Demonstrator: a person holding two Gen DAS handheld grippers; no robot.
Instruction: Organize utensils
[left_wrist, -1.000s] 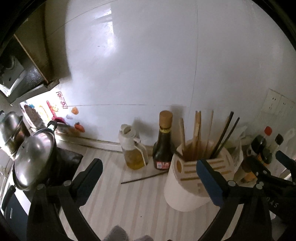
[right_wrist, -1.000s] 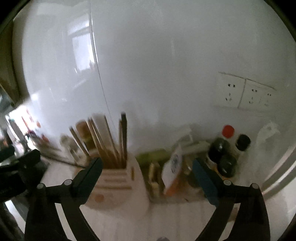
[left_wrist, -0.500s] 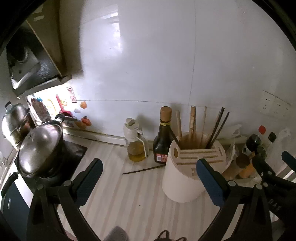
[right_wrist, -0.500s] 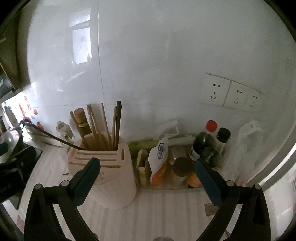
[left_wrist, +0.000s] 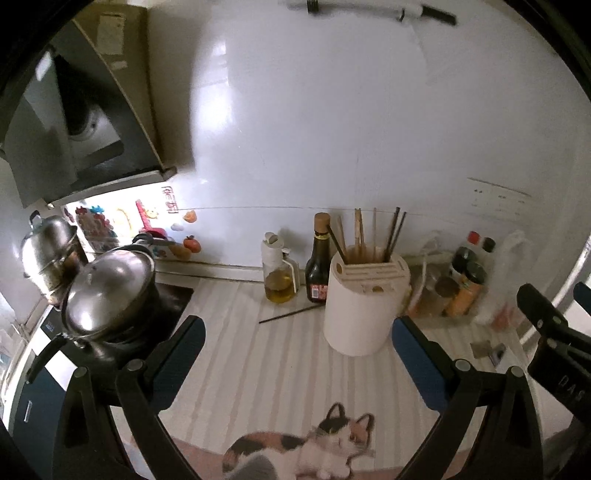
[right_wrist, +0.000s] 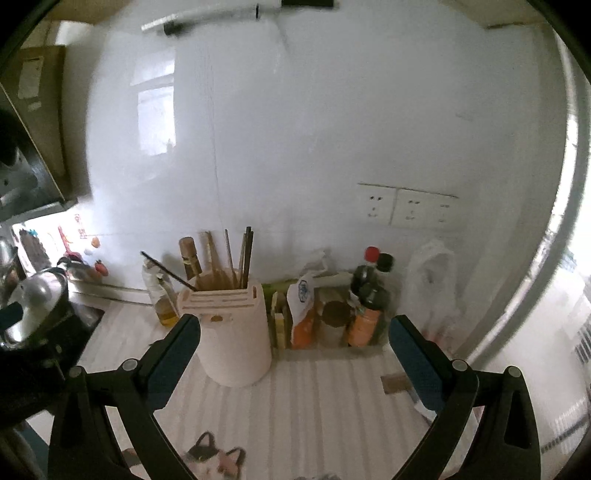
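Left wrist view: left gripper (left_wrist: 297, 356) has its jaws wide apart and holds nothing; it hangs above the striped counter (left_wrist: 258, 369).
Right gripper (right_wrist: 293, 354): jaws also wide apart, nothing between them.
Loose chopstick (left_wrist: 290, 314): lies flat on the counter, near the oil bottle (left_wrist: 279, 275) and the sauce bottle (left_wrist: 320, 262), its right end beside the white holder (left_wrist: 364, 304).
Step, as I judge: pinch the stick near its left, free end, lift, then stand it among the chopsticks (left_wrist: 373, 236) in the holder.
Open room: near side of the counter is free.
Edges: pot (left_wrist: 107, 291) at left, spice jars (left_wrist: 461, 288) at right.
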